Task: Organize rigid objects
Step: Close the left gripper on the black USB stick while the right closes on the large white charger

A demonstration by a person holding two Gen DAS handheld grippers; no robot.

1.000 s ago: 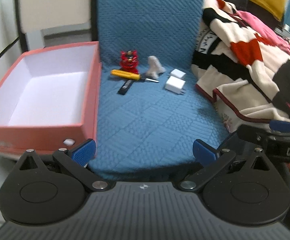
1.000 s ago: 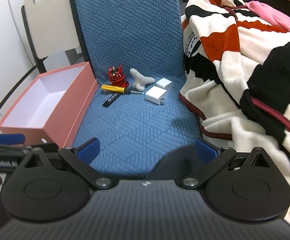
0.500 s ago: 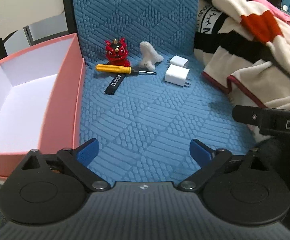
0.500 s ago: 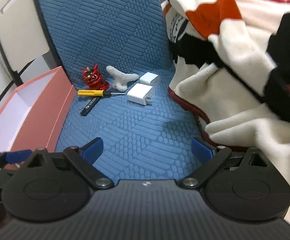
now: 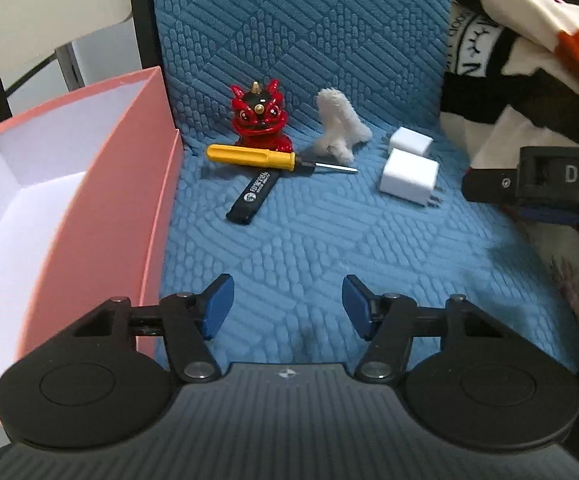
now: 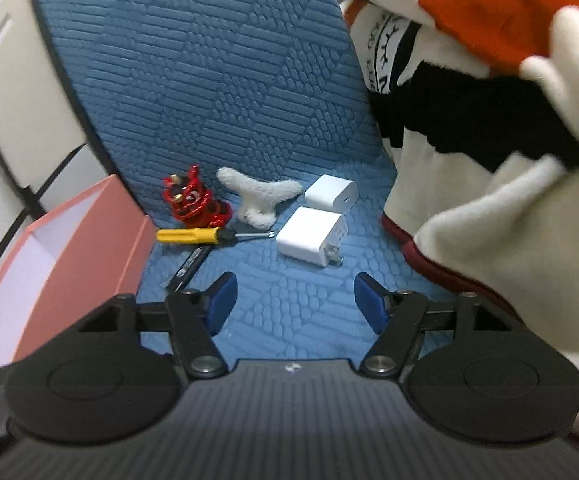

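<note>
Box: my open pink cardboard box [image 5: 101,184] looks empty, nothing sorted yet
Right of box: red lion figurine [image 5: 259,120], yellow-handled screwdriver [image 5: 257,157], black lighter [image 5: 254,196], two white plastic chargers [image 5: 409,176] all wait
My left gripper [image 5: 285,306]: jaws just narrowing, half-wide, empty
My right gripper [image 6: 295,302]: likewise, nearing chargers

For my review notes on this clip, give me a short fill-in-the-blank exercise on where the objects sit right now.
1. The screwdriver has a ____ handle.
2. The red lion figurine stands directly behind the ____.
3. The pink box holds ____ objects so far.
4. Between the pads of the left hand-held gripper there is ____.

Missing words: yellow; screwdriver; no; nothing
</note>
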